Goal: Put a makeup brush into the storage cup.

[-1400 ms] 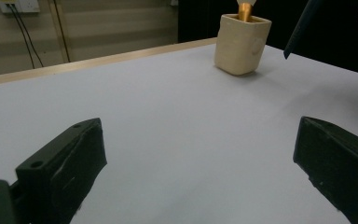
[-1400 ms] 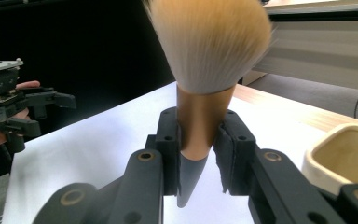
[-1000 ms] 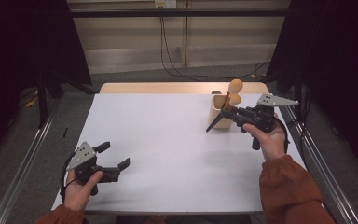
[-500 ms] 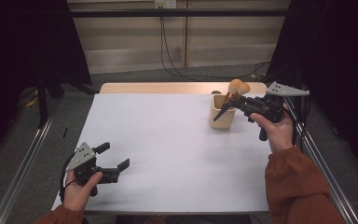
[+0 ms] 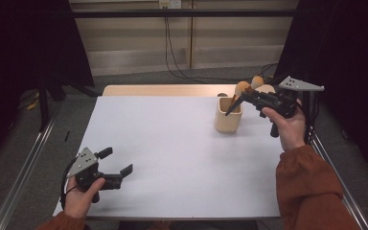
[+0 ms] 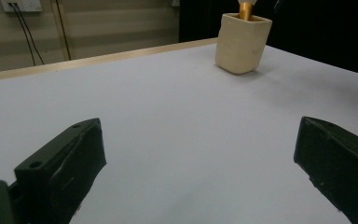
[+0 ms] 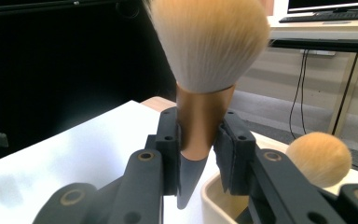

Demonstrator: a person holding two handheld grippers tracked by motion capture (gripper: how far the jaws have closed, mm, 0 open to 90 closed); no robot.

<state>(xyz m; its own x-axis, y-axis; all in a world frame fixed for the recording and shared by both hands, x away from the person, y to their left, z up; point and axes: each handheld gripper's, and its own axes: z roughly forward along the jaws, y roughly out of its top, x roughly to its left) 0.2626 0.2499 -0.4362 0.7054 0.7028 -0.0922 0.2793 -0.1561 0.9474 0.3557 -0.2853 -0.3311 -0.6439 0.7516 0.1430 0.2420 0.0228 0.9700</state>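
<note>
Makeup brush (image 7: 200, 126) sits pinched by its copper ferrule in the right gripper (image 7: 198, 154), bristles up over the beige holder (image 5: 228, 115), for clean vertical travel; left gripper (image 5: 117, 173) rests wide open, empty, on the table (image 5: 172, 143).

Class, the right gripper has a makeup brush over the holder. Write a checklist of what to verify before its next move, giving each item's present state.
1. Right gripper shut on the makeup brush at its copper collar: ok.
2. Brush bristles up, pointed handle tip down: ok.
3. Handle tip over the holder's opening: cannot tell; the tip shows near the rim.
4. Second brush leaves room in the holder: cannot tell.
5. Left gripper open, low over the table, far from the holder: ok.
</note>
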